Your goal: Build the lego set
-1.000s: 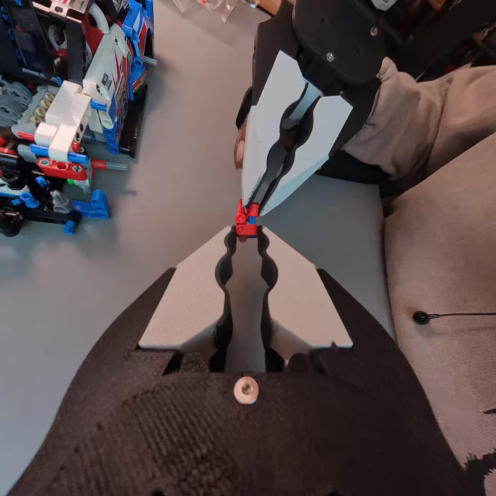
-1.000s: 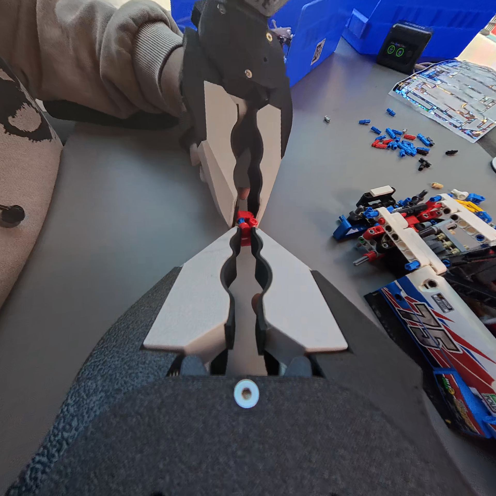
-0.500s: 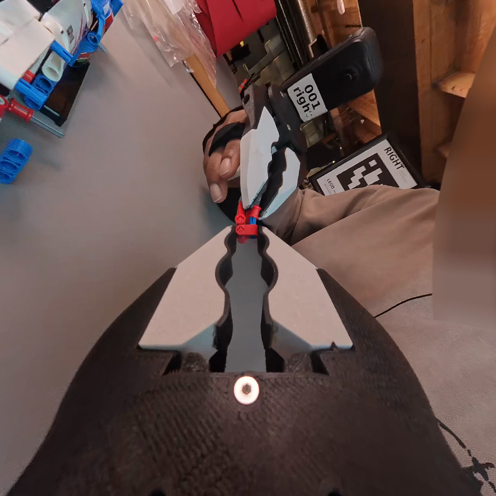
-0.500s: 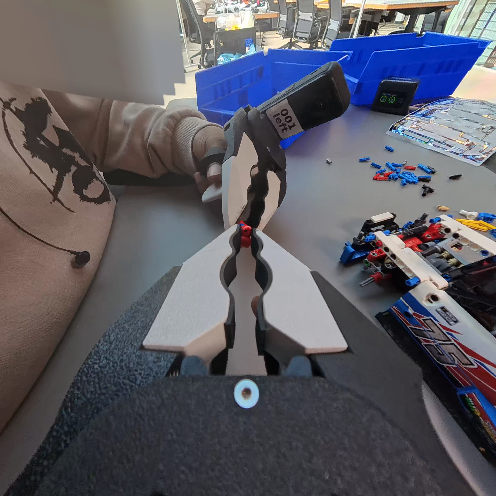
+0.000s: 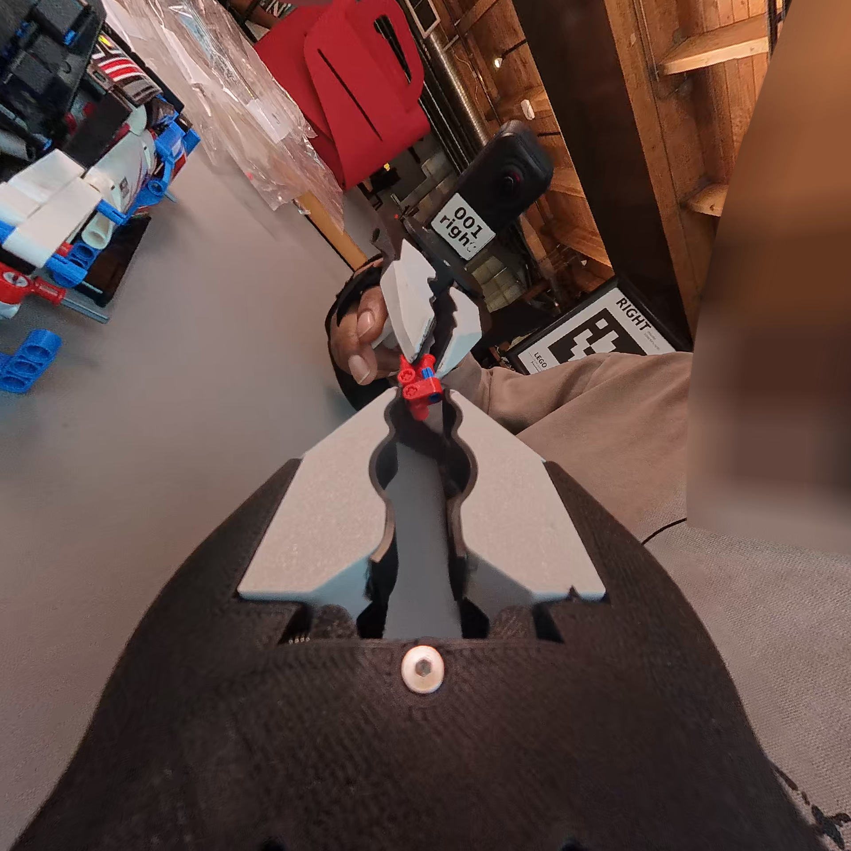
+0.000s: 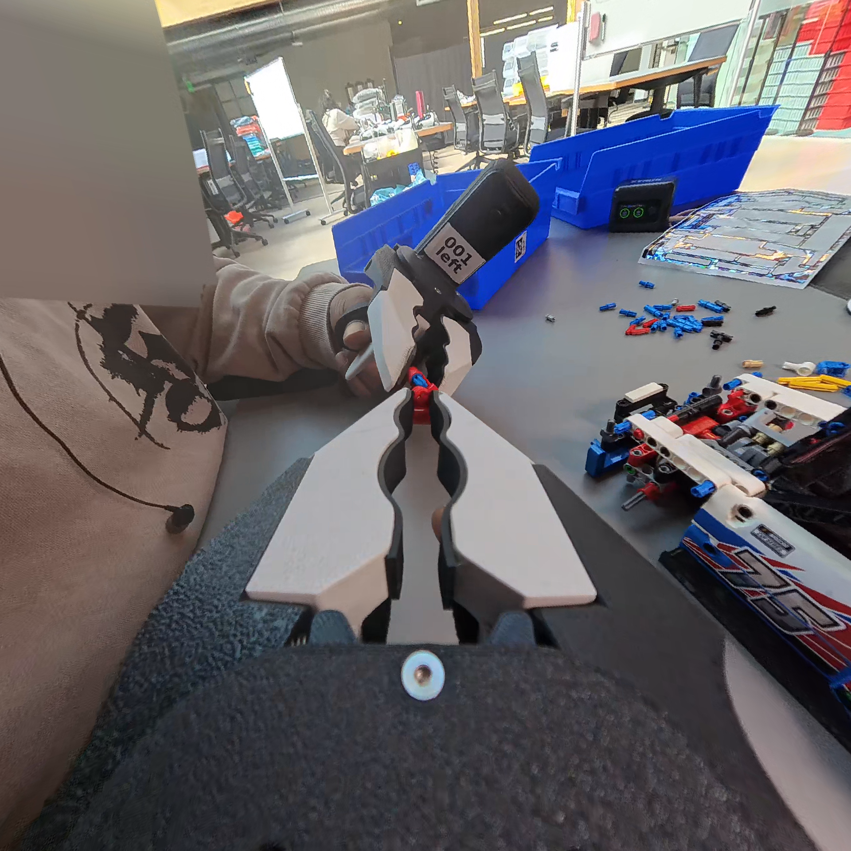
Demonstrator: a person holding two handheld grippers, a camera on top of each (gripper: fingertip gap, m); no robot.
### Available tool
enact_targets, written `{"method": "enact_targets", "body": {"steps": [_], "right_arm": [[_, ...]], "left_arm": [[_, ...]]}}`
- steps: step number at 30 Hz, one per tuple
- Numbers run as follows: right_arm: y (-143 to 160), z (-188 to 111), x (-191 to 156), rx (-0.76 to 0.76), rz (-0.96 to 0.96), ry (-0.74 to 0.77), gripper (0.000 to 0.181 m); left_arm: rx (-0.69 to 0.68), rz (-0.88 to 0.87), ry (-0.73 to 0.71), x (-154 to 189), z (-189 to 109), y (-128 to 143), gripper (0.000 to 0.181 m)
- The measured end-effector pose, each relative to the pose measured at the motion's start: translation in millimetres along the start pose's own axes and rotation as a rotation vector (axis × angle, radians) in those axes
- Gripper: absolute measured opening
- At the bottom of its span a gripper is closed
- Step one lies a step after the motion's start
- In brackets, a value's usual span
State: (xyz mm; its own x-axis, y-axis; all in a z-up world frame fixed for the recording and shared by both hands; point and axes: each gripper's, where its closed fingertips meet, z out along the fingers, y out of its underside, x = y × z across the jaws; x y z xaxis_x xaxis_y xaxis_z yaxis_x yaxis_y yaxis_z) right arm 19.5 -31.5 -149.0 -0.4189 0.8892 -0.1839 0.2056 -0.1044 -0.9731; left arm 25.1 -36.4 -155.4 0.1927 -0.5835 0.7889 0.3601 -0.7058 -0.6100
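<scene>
Two hand-held grippers you hold tip to tip above the bench (image 6: 552,396), left hand-held gripper (image 5: 418,399) and right hand-held gripper (image 6: 420,399) both clamped on one small red-and-blue lego piece (image 5: 418,386), half-built lego car (image 6: 718,460) to your right.

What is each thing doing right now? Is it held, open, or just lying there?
Left hand-held gripper: shut on small red and blue brick piece.
Right hand-held gripper: shut on the same piece.
Half-built white, blue and red lego car: resting on grey table.
Loose blue and red pins: scattered, untouched.
</scene>
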Motion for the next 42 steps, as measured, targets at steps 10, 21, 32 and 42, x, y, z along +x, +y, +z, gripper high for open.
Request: {"method": "enact_targets", "body": {"steps": [10, 21, 32, 42], "right_arm": [[-9, 1, 11, 0.070, 0.085, 0.060, 0.005], [-13, -4, 2, 0.111, 0.017, -0.005, 0.005], [-22, -7, -8, 0.171, -0.013, -0.053, 0.005], [-18, -6, -11, 0.137, -0.068, -0.052, 0.005]], "left_arm": [[0.055, 0.026, -0.034, -2, -2, -9, 0.014], [-0.046, 0.564, -0.341, 2, 4, -7, 0.014], [-0.019, 0.701, -0.363, 14, 7, -11, 0.014], [-0.044, 0.570, -0.272, 14, 7, -4, 0.014]]}}
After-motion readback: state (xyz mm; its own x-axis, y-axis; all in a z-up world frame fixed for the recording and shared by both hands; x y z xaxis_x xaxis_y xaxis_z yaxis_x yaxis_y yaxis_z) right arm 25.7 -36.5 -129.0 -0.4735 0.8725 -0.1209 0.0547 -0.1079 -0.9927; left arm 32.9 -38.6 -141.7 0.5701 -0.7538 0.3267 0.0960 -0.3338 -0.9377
